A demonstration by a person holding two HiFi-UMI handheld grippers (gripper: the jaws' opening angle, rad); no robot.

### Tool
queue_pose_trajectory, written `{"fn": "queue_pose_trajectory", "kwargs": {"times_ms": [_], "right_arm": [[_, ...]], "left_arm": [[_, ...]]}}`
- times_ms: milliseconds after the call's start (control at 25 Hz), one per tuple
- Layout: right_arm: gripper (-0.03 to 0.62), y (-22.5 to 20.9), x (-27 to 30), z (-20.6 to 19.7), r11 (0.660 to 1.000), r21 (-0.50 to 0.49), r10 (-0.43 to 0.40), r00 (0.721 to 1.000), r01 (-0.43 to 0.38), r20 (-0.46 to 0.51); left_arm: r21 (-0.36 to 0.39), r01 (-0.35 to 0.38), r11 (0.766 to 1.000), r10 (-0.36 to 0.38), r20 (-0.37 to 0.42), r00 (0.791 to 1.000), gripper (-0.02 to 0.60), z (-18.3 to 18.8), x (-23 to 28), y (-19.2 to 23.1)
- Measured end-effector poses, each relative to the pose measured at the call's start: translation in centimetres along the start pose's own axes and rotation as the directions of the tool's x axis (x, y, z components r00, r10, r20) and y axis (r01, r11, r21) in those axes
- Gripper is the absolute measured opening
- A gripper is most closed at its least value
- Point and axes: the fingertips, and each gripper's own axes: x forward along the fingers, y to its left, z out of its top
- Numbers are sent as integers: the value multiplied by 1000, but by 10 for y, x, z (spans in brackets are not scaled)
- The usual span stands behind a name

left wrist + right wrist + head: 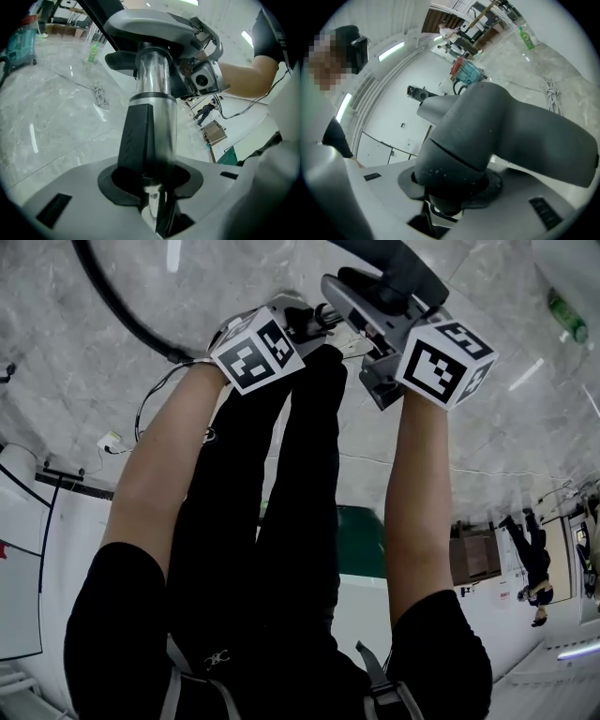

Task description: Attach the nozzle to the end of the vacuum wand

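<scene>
In the left gripper view, the vacuum wand (152, 122), a shiny metal tube with a black sleeve, runs away from my left gripper (150, 180), which is shut on it. The tube's far end meets the neck of the grey nozzle (154, 26); how deep it sits is hidden. The nozzle's dark grey neck (464, 154) fills the right gripper view, with my right gripper (450, 190) shut on it. From the head view, both grippers are held out side by side, left gripper (314, 322) and right gripper (375, 301), with the nozzle (394, 268) above them.
The floor is grey marble. A black hose (112, 296) curves across it at the upper left. A green bottle (93, 52), a coiled white cable (99, 96) and a teal machine (21, 44) lie farther off. A person (534, 568) stands in the distance.
</scene>
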Motion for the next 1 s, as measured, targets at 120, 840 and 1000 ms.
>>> {"fn": "queue_pose_trajectory", "kwargs": {"times_ms": [120, 840, 1000], "right_arm": [[163, -12, 1, 2, 997, 63, -48, 998, 46, 43], [206, -45, -78, -4, 876, 353, -390, 914, 329, 115], [199, -58, -76, -12, 827, 350, -494, 866, 439, 82]], "left_arm": [[-9, -18, 1000, 19, 11, 1000, 144, -1, 4, 6], [0, -60, 998, 60, -18, 998, 144, -5, 40, 9], [7, -60, 998, 60, -35, 998, 144, -10, 47, 4]]}}
